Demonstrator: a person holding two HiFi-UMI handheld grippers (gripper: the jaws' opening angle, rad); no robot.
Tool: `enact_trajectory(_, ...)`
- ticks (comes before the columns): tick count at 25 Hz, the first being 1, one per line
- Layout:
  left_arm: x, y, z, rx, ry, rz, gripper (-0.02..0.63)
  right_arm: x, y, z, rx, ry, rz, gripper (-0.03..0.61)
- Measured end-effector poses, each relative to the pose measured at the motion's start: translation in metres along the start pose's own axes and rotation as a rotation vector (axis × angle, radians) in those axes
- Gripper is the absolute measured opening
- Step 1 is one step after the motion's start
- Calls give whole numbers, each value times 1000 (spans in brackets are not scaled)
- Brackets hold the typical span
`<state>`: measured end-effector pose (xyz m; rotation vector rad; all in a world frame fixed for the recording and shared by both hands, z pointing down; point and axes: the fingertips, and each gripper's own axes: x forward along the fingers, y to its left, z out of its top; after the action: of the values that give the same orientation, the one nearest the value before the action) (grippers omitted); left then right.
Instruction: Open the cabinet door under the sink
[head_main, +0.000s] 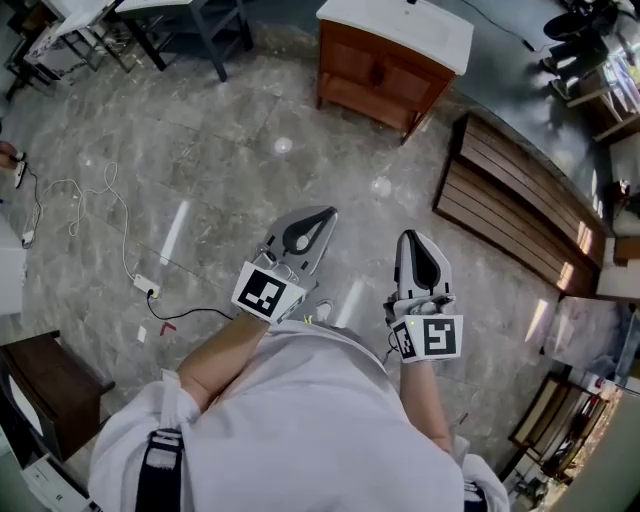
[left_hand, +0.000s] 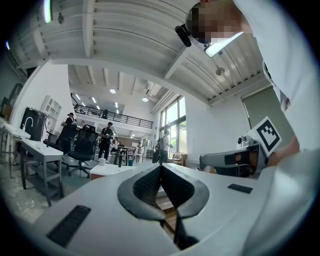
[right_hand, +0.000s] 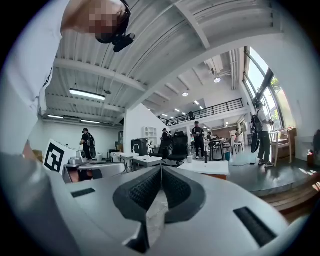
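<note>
The sink cabinet (head_main: 385, 75) stands far ahead on the floor, brown wood with a white sink top (head_main: 400, 25) and its front doors closed. My left gripper (head_main: 325, 213) and right gripper (head_main: 413, 237) are both held in front of my body, well short of the cabinet, pointing toward it. Both are shut with nothing between the jaws. In the left gripper view the left gripper (left_hand: 160, 166) has its tips together, and the white sink top (left_hand: 107, 170) shows low beyond them. In the right gripper view the right gripper (right_hand: 161, 168) is likewise closed, the sink top (right_hand: 207, 167) just right of it.
A low wooden slatted platform (head_main: 520, 205) lies right of the cabinet. A white cable and power strip (head_main: 145, 285) trail over the grey stone floor at left. A dark wooden piece (head_main: 50, 385) sits at lower left. Desks, office chairs (left_hand: 80, 147) and standing people fill the far room.
</note>
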<state>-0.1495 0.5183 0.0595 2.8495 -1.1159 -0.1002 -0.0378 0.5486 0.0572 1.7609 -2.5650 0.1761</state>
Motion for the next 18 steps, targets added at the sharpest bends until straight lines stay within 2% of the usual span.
enact_trajectory(3, 30, 14, -6, -7, 3, -21, 18, 17, -21, -5, 4, 19, -25, 34)
enact_trajectory(8, 96, 62, -29, -46, 16, -60, 18, 82, -59, -15, -2, 49, -55, 34)
enact_trajectory(14, 201, 146, -24, -51, -4, -112, 18, 206, -117, -7, 11, 72, -74, 34)
enact_trajectory(18, 259, 219, -19, -65, 21, -117, 18, 300, -146, 8, 19, 93, -71, 34)
